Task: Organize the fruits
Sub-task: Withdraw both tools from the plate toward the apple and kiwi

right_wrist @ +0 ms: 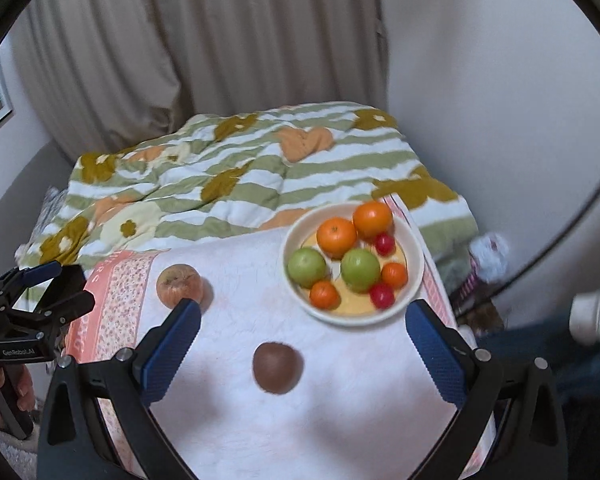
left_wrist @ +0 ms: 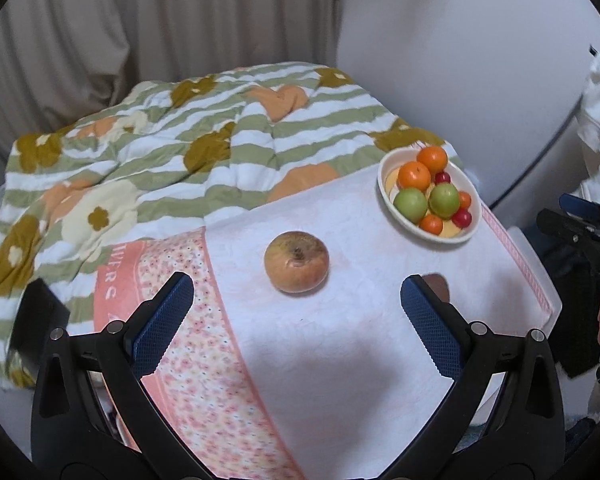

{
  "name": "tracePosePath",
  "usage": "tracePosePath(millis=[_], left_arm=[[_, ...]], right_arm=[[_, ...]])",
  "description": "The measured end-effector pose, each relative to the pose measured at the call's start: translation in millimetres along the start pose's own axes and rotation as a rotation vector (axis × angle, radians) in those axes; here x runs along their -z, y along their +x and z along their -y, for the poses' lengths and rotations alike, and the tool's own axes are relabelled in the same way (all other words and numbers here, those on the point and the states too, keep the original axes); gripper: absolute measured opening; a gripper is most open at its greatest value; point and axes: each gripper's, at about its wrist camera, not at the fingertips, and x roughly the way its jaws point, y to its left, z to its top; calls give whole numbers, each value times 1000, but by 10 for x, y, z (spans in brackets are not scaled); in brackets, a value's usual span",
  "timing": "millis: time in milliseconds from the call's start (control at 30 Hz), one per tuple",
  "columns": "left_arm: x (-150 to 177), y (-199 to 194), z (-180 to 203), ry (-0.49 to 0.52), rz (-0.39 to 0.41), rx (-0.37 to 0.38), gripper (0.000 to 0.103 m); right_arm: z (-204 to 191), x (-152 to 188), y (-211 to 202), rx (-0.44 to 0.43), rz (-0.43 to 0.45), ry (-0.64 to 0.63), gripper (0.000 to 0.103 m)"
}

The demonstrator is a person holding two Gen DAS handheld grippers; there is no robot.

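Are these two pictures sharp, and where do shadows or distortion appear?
Left wrist view: mostly sharp; the apple shows clear detail, straight edges bow from the fisheye, and soft shadow lies on the cloth between the fingers. Right wrist view: softer, with motion blur on the bowl and the brown fruit, and a black rim in the corners.

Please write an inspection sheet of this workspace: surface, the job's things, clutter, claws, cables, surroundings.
Surface: white cloth with pink floral border, over a table.
Job's things: bowl holding oranges, green apples, small red fruits; yellowish apple and brown fruit lie loose on the cloth.
Clutter: nothing seen.
Claws: left claw open, empty; right claw open, empty.
Cables: nothing seen.
Surroundings: striped flowered quilt, curtain, wall.
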Motion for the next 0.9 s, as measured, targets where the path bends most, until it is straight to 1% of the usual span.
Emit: tracePosePath(millis=[133, 333, 533, 700, 767, 900], left_arm=[[7, 145, -131, 53, -21, 48, 103], [-22, 396, -207, 109, -59, 91, 103], [-46, 750, -192, 148, -109, 123, 103], [-4, 1064, -188, 169, -129, 143, 103], [21, 1193, -180, 176, -145, 163, 103], [37, 1389, -146, 195, -169, 168, 103]], right_arm=[[-132, 207, 53, 65, -36, 72, 102], [-218, 469, 167, 110, -92, 151, 102], [-244, 664, 385, 93, -137, 214, 102], [-304, 779, 656, 100, -159, 207, 102], [-316, 810, 748, 101, -168, 207, 102], [-322, 895, 949, 89, -196, 219, 102]])
